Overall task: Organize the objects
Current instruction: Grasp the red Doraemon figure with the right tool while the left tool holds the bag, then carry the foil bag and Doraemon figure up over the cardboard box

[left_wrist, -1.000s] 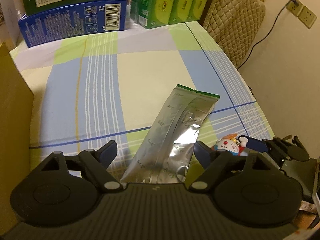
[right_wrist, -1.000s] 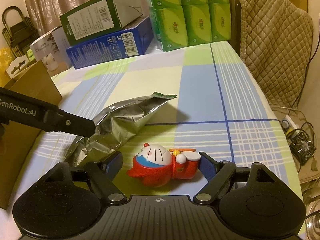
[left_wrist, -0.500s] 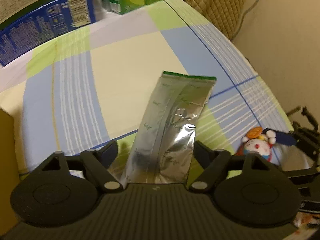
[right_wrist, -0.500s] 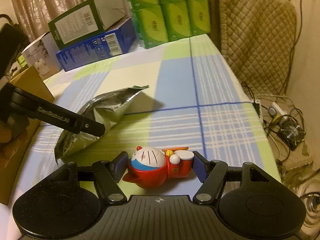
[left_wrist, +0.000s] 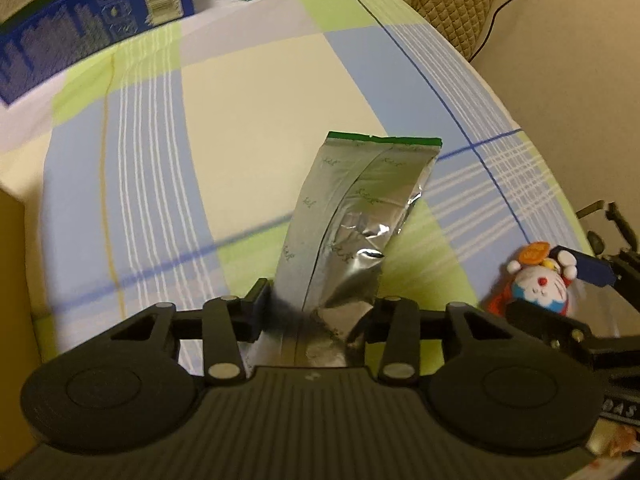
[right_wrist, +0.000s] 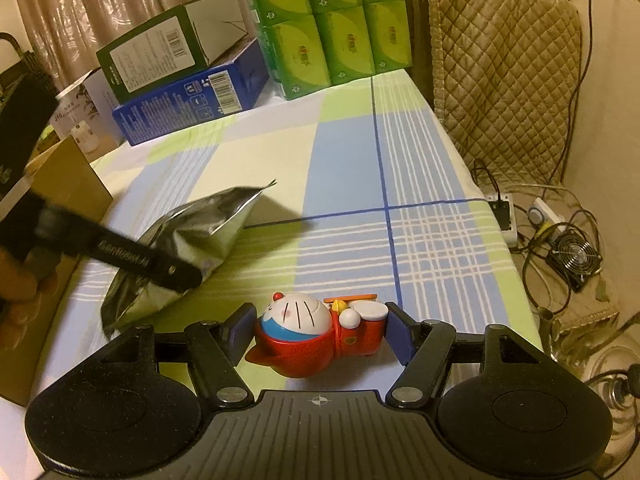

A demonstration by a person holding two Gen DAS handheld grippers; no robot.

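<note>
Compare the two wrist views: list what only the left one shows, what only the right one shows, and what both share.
Only the left wrist view shows the foil pouch's green top edge and printed face, gripped between the left gripper's fingers.

Only the right wrist view shows the curtains, the green box stacked on the blue one, the floor fan and the cardboard box.

Both show the pouch, the cat toy held in the right gripper, the checked tablecloth, the blue box and the quilted chair cover.

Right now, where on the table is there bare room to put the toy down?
Bare cloth lies between the foil pouch and the chair-side table edge, up to the green packs. Crowded: the back, with the blue box, and the cardboard box side.
</note>
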